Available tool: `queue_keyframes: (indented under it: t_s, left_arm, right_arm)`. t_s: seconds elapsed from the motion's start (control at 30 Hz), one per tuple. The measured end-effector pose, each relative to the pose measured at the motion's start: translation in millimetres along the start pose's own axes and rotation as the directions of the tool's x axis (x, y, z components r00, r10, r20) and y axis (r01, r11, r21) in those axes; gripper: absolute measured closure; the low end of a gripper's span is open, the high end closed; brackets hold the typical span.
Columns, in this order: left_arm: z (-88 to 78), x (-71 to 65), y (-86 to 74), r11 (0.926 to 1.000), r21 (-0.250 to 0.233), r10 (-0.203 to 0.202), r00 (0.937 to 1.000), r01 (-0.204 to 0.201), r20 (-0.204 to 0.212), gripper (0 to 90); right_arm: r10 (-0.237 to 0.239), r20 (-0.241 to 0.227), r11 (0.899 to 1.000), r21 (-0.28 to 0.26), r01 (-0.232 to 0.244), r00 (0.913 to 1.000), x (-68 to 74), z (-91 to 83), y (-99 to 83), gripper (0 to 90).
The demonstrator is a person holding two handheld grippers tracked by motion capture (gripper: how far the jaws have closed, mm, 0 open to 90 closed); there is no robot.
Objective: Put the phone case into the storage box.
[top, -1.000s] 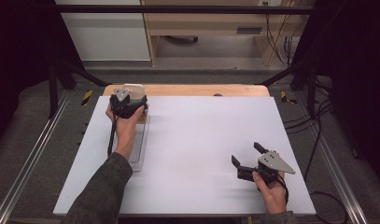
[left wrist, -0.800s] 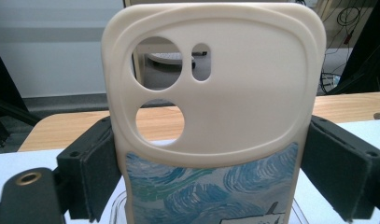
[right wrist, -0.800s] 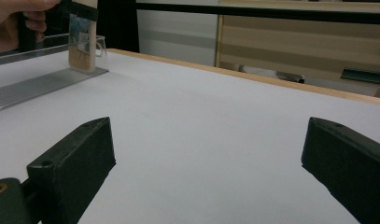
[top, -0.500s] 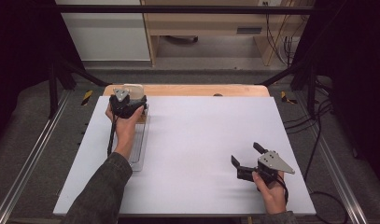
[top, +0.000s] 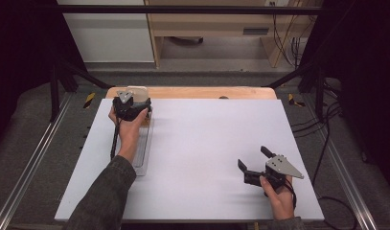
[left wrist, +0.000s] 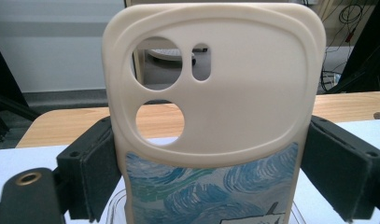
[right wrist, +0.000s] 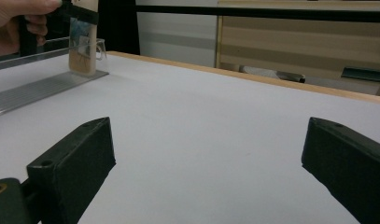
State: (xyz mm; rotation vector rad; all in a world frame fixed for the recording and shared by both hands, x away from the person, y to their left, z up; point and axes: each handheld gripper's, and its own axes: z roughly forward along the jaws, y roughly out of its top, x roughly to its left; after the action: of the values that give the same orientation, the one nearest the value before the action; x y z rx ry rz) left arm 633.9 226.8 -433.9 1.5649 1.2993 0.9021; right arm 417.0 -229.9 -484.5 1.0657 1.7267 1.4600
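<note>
- Phone case, cream with three camera cut-outs and a blue swirl print on its lower part, stands upright at the centre of the left gripper view, pinched on both side edges by the black jaws of the left gripper.
- One clear tray, long and narrow, lies on the white table at the left of the high view, under the left hand; the case's lower end sits at the tray's far end, though whether it rests in the tray or hangs just above it cannot be told.
- In the right gripper view the case shows at the upper left, upright over the tray's ribbed edge.
- Right gripper sits at the lower right of the high view, just above the table, jaws spread wide with nothing between them; the right hand holds it from below.
- Count: one case, one tray, two grippers, two hands.
</note>
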Motion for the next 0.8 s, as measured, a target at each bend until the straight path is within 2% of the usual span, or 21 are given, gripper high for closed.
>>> queue_keyframes:
  t_s: [0.2, 0.4, 0.67, 0.8]
  left_arm:
    - [0.8, 0.6, 0.5, 1.0000, 0.002, -0.009, 1.0000, 0.009, 0.001, 11.5]
    - [2.5, -1.4, 0.5, 0.9999, 0.008, 0.009, 0.9999, -0.009, 0.006, 11.4]
    - [2.7, -1.0, 0.6, 1.0000, 0.007, -0.001, 1.0000, 0.001, -0.002, 11.2]
    - [2.9, -2.3, 0.4, 1.0000, 0.006, 0.007, 1.0000, -0.007, -0.004, 11.0]
  right_arm:
    - [0.001, 0.001, 1.000, -0.001, -0.001, 1.0000, -0.4, -0.2, -0.1, 2.6]
    - [0.001, 0.001, 1.000, 0.001, -0.001, 1.0000, -0.8, -0.4, -0.2, 2.6]
    - [0.000, -0.001, 1.000, 0.002, 0.000, 1.0000, -0.3, -0.1, -0.4, 2.6]
    - [0.001, -0.001, 1.000, 0.004, -0.001, 1.0000, -0.3, 0.0, -0.4, 2.6]
